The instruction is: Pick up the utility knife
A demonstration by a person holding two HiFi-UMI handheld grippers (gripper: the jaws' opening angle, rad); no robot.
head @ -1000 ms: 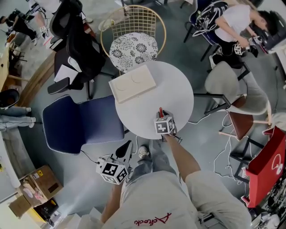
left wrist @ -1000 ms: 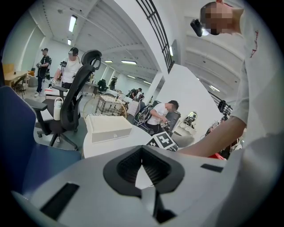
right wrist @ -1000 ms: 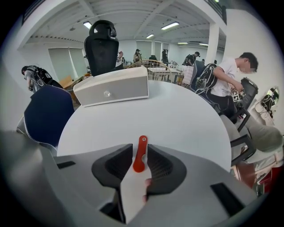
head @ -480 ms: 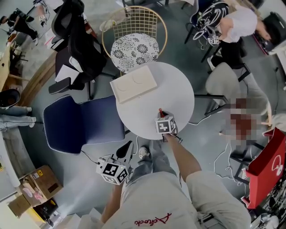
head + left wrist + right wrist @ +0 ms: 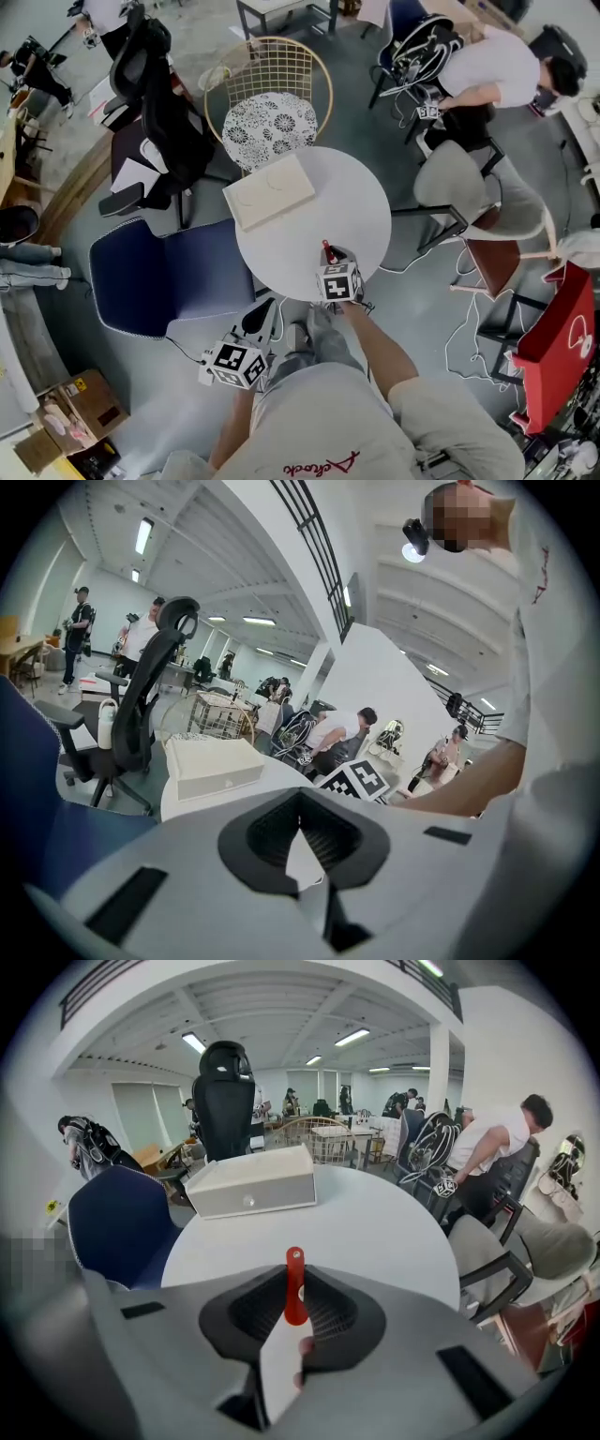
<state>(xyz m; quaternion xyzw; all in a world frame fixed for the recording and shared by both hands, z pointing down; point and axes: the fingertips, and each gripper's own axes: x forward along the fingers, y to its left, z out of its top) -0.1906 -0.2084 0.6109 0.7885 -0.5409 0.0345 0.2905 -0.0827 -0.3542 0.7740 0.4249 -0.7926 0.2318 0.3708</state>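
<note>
The utility knife [image 5: 295,1288] has a red handle and stands up between the pads of my right gripper [image 5: 292,1324], which is shut on it. In the head view the knife [image 5: 327,251] pokes out past the right gripper [image 5: 330,260] over the near edge of the round white table [image 5: 309,220], a little above its top. My left gripper [image 5: 264,311] hangs below and left of the table edge with its jaws together. From the left gripper view, the left gripper [image 5: 302,850] holds nothing.
A flat white box [image 5: 268,192] lies on the table's far left part. Around the table stand a blue chair [image 5: 169,272], a gold wire chair [image 5: 272,98], a black office chair [image 5: 159,103] and a grey chair [image 5: 459,187]. A person [image 5: 497,66] bends over at back right.
My right gripper has risen a little from the table with the red knife in it. The left gripper has stayed in place. The head view has shifted slightly.
</note>
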